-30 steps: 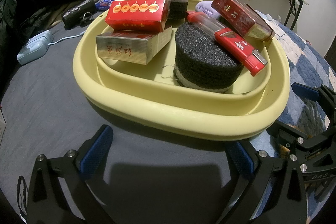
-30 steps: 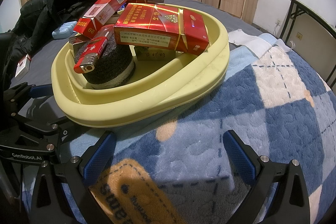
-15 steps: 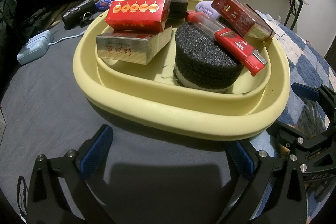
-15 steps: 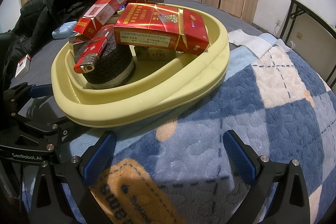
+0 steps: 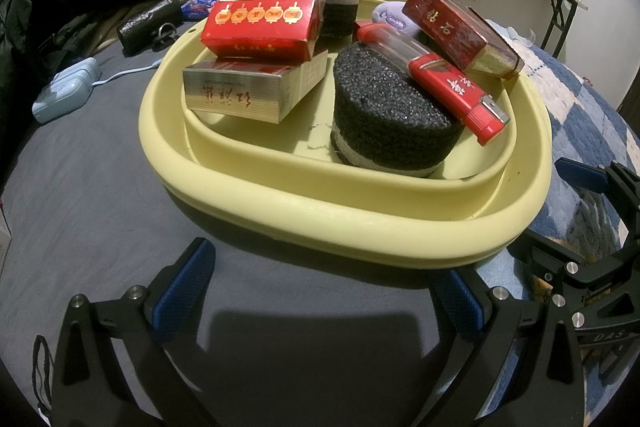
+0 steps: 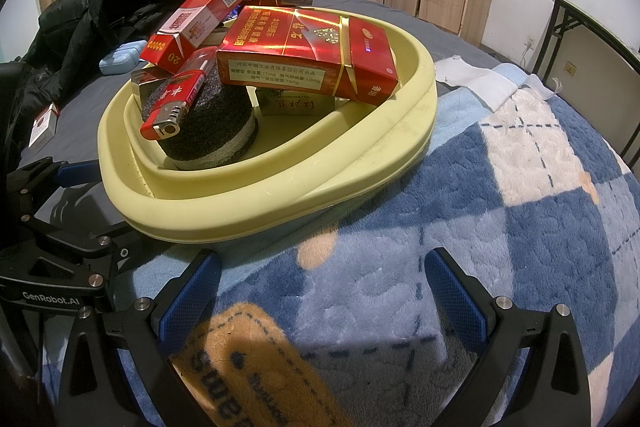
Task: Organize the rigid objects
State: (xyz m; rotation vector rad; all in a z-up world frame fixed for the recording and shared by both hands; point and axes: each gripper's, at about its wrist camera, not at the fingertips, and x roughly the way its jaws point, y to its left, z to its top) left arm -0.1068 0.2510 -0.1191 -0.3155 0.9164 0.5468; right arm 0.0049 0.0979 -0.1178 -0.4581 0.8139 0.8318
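Grey bedding [image 5: 100, 195] and a blue checked blanket [image 6: 500, 227] carry a yellow basin [image 5: 360, 223] before us, straddling the seam between them. Inside it we see a black sponge [image 5: 384, 115] near the front rim, with a red lighter [image 5: 456, 87] lying across its top. At the basin's left side, a red box [image 5: 260, 23] is stacked on a silver box [image 5: 240, 91]; another red box [image 6: 312, 55] leans on the right rim. Our left gripper [image 5: 320, 291] and right gripper [image 6: 320, 291] rest just outside the front rim, jaws spread wide, grasping nothing.

Left claw [image 5: 320, 291] and right claw [image 6: 320, 291] both gape wide, empty, side by side.
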